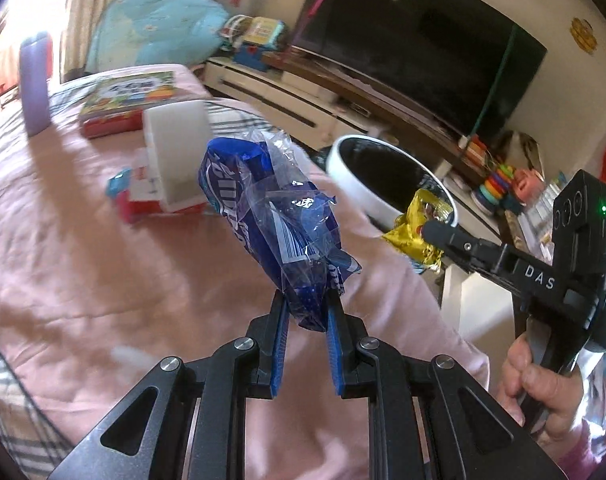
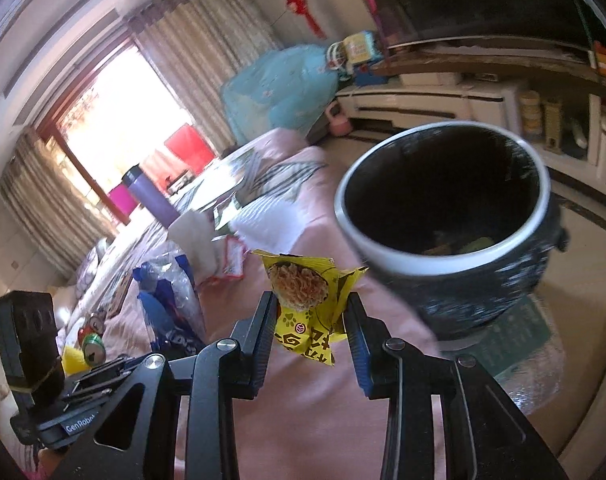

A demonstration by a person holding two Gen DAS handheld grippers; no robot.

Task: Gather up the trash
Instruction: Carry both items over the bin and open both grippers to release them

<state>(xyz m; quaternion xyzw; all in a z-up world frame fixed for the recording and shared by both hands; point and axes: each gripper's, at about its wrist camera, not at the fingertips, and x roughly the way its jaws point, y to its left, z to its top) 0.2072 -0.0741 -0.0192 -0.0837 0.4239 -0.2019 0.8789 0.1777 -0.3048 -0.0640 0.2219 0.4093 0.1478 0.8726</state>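
My left gripper [image 1: 305, 300] is shut on a crumpled blue and clear plastic wrapper [image 1: 271, 216], held above the pink bedspread [image 1: 103, 280]. My right gripper [image 2: 309, 308] is shut on a yellow snack packet [image 2: 307, 304]; it also shows in the left wrist view [image 1: 417, 236], close to the bin's rim. The black trash bin with a white rim [image 2: 443, 208] stands beside the bed, just right of the yellow packet; it also shows in the left wrist view [image 1: 383, 176]. Some scraps lie at its bottom. The blue wrapper shows in the right wrist view [image 2: 171, 304], left of my right gripper.
On the bed lie a white box [image 1: 179, 152], a red and white packet [image 1: 143, 196], a colourful book [image 1: 131, 96], a purple bottle [image 1: 34, 84] and cans [image 2: 93, 348]. A TV [image 1: 423, 48] and a low cabinet [image 1: 287, 96] stand beyond the bin.
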